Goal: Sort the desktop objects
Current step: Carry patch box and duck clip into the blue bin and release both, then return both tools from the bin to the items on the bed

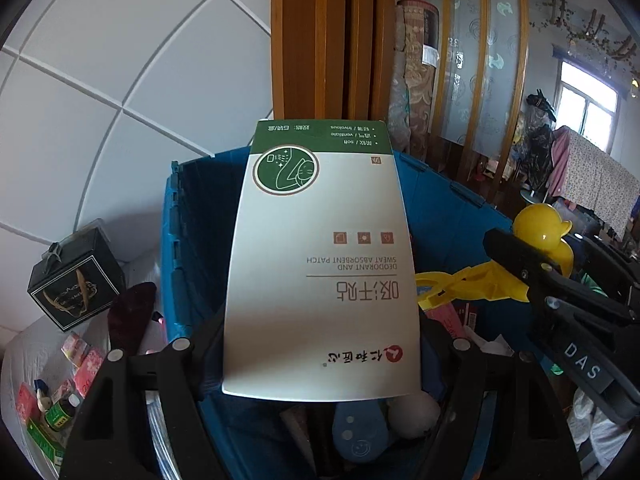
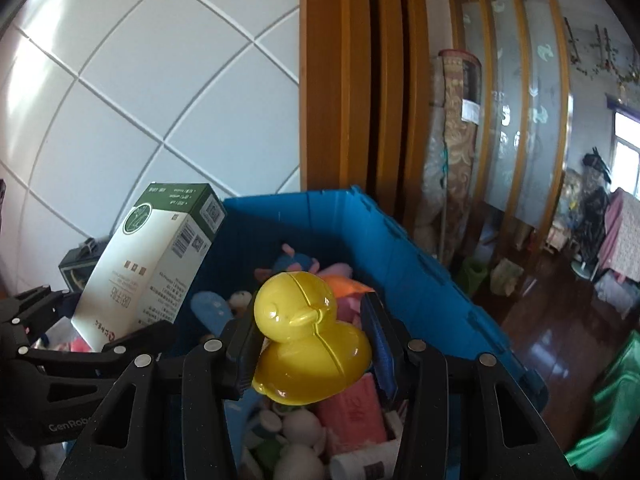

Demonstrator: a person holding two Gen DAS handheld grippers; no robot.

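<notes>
Bin [image 2: 420,248], blue and open-topped, is your landmark: both items hang over it, above a fill of soft toys, packets and small bottles.

1. Left gripper [image 1: 320,360] is clamped on the box [image 1: 320,260], a white-and-green carton, gripped low across its width, its green end pointing away from you. It stands over the bin's left half, tilted toward the left wall. Judged light and stiff but thin-walled: the panels will dent under a hard squeeze, and the glossy card may slide. Your hold on the 2 narrow sides near the end is sound.

2. Right gripper [image 2: 312,352] is clenched on the duck [image 2: 308,336], a yellow plastic toy, held by the body with the head free, over the bin's near right part. Judged hollow, light, hard and slick; the rounded shell could squirt out of flat pads. Keep the pads on the widest part of the body.

3. Outside the bin's left wall lie a dark gift box [image 1: 76,280] and small packets.
</notes>
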